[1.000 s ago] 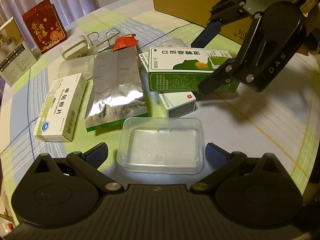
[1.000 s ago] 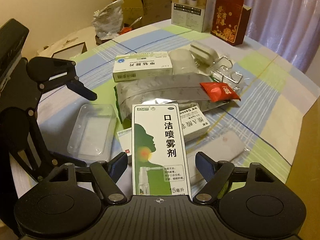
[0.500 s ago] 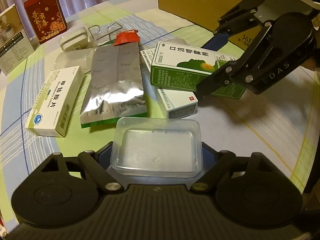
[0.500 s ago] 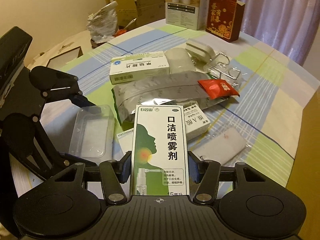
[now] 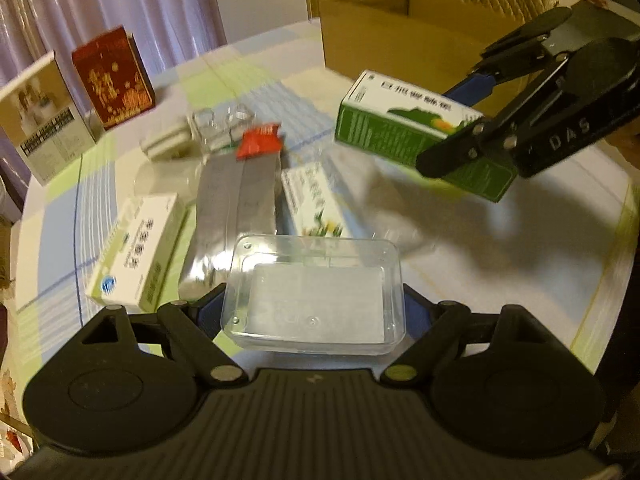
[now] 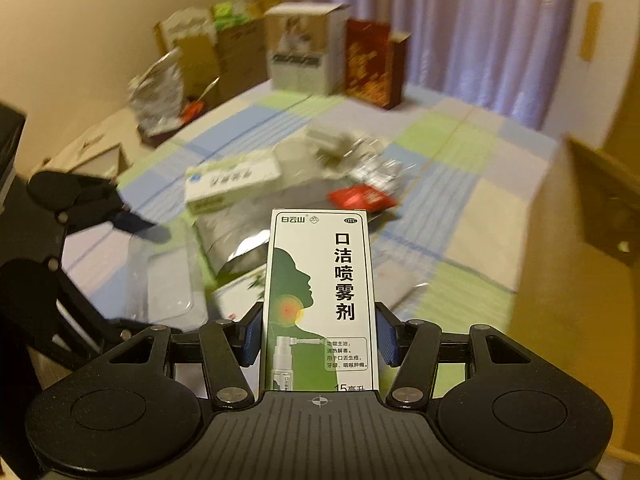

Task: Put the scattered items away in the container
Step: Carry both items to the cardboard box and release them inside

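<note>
- The right gripper [image 6: 319,340] is clamped on the green-and-white spray box [image 6: 320,300], one blue pad on each long side; the box's long axis runs straight ahead along the fingers, and it hangs lifted clear of the desk [image 5: 500,264]
- The left gripper [image 5: 312,312] is closed on the near end of the clear plastic container [image 5: 316,292], holding it open side up just in front of its fingers; the container is empty
- The relation that matters: from the right gripper the container lies down and to its left, near; from the left gripper the spray box hangs ahead and to the right, above and well apart from the container's rim
- My judgement: the box has to swing left and come down, its long axis turned to match the container's longer side
- Counted ahead of the left gripper on the desk: one blue-and-white medicine box [image 5: 136,252], one silver foil pouch [image 5: 240,192], one red sachet [image 5: 259,141], one further white-and-green box [image 5: 316,204]; smaller pale things beyond are too blurred to count
</note>
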Demonstrator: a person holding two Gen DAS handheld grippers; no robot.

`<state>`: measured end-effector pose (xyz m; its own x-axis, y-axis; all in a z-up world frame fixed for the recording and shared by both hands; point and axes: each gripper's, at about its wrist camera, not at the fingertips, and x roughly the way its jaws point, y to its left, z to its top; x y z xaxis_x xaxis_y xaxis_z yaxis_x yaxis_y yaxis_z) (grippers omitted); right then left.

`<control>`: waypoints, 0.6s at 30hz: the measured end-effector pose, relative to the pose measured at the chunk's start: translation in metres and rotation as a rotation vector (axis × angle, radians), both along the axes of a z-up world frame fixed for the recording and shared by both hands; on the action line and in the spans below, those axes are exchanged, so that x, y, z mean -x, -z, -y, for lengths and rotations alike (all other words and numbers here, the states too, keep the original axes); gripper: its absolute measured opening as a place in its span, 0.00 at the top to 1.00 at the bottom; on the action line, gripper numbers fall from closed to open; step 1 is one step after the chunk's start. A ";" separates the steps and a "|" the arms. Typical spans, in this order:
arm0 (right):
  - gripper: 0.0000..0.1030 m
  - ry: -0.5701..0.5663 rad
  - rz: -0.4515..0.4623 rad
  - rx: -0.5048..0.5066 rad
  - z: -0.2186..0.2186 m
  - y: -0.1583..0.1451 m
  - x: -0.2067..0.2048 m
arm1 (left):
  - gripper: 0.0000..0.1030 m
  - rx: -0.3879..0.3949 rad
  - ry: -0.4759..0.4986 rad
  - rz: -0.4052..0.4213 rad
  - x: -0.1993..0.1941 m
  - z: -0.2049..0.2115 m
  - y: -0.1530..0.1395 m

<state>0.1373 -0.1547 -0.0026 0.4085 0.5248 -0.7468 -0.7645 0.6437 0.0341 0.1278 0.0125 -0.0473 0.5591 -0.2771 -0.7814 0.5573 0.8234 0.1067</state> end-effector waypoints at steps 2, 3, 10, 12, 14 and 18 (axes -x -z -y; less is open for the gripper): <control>0.44 0.039 0.016 -0.020 0.016 -0.017 -0.003 | 0.19 0.005 0.000 0.015 0.000 0.010 -0.012; 0.44 0.058 0.024 -0.026 0.024 -0.026 -0.005 | 0.19 0.009 0.003 0.023 -0.001 0.017 -0.019; 0.44 0.221 0.119 -0.037 0.095 -0.084 -0.032 | 0.19 0.053 0.063 0.125 -0.017 0.085 -0.077; 0.44 0.269 0.139 -0.026 0.116 -0.092 -0.042 | 0.19 0.077 0.097 0.156 -0.025 0.111 -0.094; 0.44 0.314 0.150 -0.017 0.138 -0.093 -0.052 | 0.19 0.090 0.132 0.184 -0.034 0.136 -0.105; 0.44 0.384 0.150 0.003 0.170 -0.084 -0.071 | 0.19 0.093 0.202 0.209 -0.057 0.186 -0.111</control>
<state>0.2081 -0.3251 0.0812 0.6790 0.3105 -0.6652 -0.4649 0.8832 -0.0623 0.1853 -0.1733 0.0636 0.6313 -0.4641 -0.6213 0.6849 0.7094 0.1661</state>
